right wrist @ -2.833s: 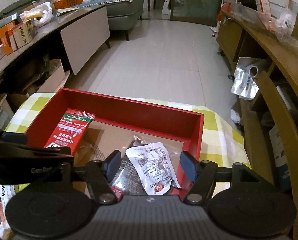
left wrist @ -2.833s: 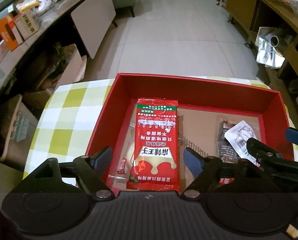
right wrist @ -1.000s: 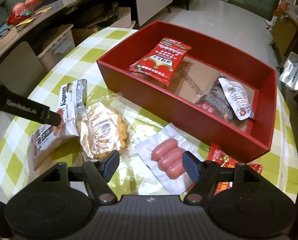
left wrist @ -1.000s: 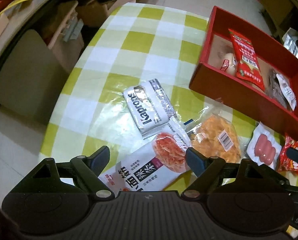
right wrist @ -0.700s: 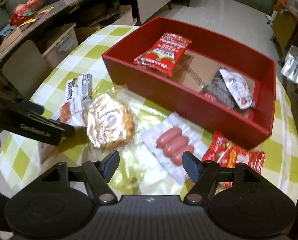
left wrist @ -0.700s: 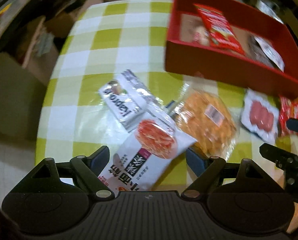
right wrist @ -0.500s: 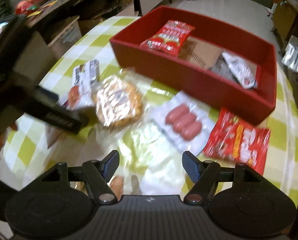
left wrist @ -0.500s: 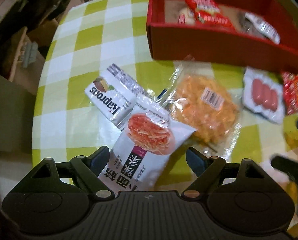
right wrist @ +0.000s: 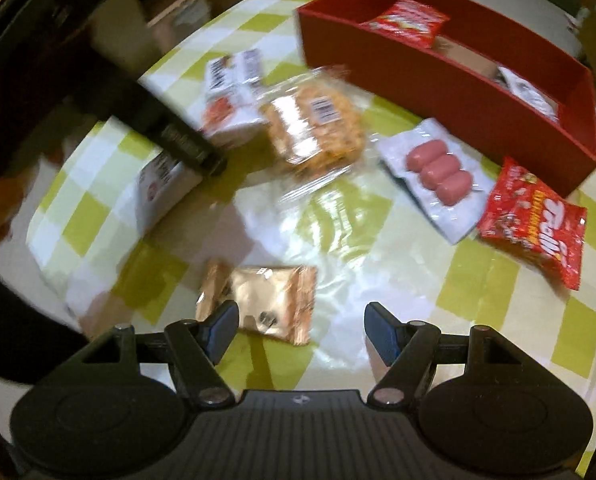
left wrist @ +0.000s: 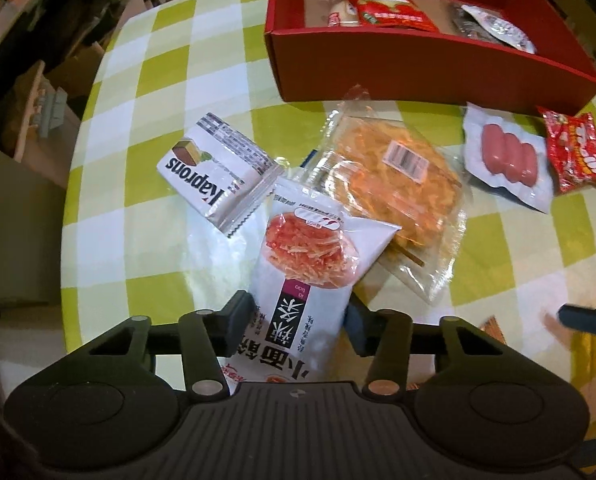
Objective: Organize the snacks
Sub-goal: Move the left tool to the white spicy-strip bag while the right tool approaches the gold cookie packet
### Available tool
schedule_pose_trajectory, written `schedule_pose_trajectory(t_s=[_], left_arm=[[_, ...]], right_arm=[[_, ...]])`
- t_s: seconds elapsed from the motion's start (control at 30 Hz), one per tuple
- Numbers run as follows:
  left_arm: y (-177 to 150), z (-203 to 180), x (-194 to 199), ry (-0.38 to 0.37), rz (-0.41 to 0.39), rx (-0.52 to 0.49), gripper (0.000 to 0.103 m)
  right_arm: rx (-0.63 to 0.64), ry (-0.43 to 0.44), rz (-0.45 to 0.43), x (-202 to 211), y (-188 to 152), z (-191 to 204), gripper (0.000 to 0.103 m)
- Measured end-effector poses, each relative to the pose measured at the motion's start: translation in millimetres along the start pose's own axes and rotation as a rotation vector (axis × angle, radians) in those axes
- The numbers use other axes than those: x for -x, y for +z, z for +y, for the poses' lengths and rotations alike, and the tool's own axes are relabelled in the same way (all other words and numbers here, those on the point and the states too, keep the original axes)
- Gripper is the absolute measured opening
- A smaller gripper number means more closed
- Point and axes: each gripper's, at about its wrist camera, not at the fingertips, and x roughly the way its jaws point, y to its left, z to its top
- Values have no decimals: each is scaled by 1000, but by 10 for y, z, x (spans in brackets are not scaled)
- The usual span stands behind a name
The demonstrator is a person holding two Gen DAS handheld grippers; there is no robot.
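Note:
My left gripper points down at the checked table, its jaws closing on a white noodle-snack packet that lies between them; both pads touch its sides. The same packet shows under the left gripper's dark finger in the right wrist view. My right gripper is open just above the table, its left finger over a gold wrapped snack. The red box at the far side holds a red packet and a few other packets.
On the cloth lie a white Kaprons pack, a clear bag of orange noodles, a sausage pack and a red crinkly snack bag. The table's round edge drops off to the left, with shelves beyond it.
The left jaws have closed in on the white packet, and the left gripper has rolled and sunk. The right gripper has drawn back, which brings the gold snack into view.

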Motion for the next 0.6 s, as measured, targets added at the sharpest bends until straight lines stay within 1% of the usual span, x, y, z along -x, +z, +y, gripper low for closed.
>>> schedule_pose_trajectory(t_s=[0.1,0.13,0.23,0.33,0.4,0.47,0.6], left_arm=[[-6,-20,32,-8,-2,0,53],[-18,-31,56,-12,-4,3,53],[-14,12,98,-39,-11,15,52],[-2,96,108,-68,-9,38,52],[0,133,102,-87,-3,51,52],[10,160,83,-103,7,60,52],[35,183,52,-129,23,57,53]], right_arm=[[134,-26,-5,5,18,150,78],[196,-34,-5,10,37,209,78],[426,-26,35,-3,105,405,78],[592,-35,75,-54,195,544,78],[677,-39,97,-114,256,603,78],[738,-32,145,-216,331,640,78],[847,32,253,-421,365,707,78]])
